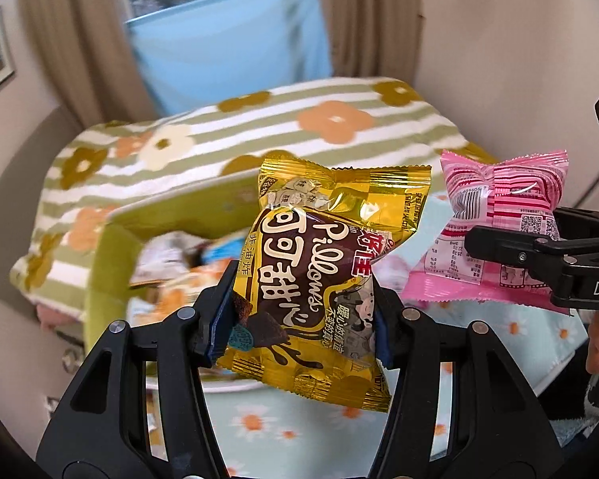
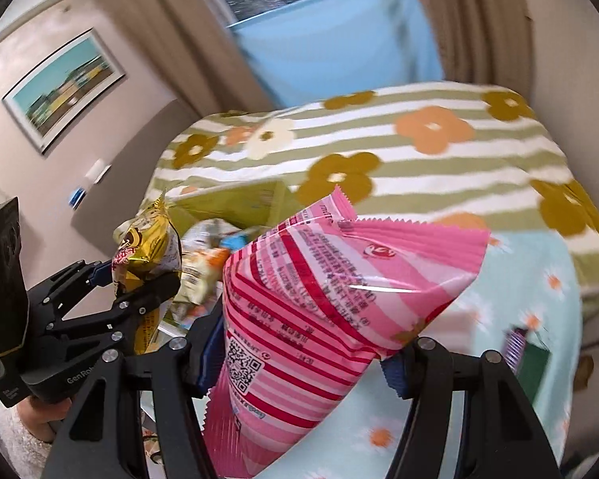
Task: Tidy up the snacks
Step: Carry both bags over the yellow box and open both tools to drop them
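My left gripper [image 1: 299,319] was clamped on the gold cocoa snack bag [image 1: 319,279], held up in the air, and my right gripper [image 2: 303,355] was pinched tight on the pink striped packet [image 2: 319,319] just beside it. Both hung above the daisy-print cloth [image 1: 499,339], with the green box [image 1: 112,247] of blurred snacks behind them, near the striped flower blanket [image 1: 259,127].

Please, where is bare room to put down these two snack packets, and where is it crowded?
Free: the light blue daisy cloth right of the green box, below the striped flower blanket. Crowded: inside the box, full of snacks. Both grippers hold packets: gold packet, pink packet.
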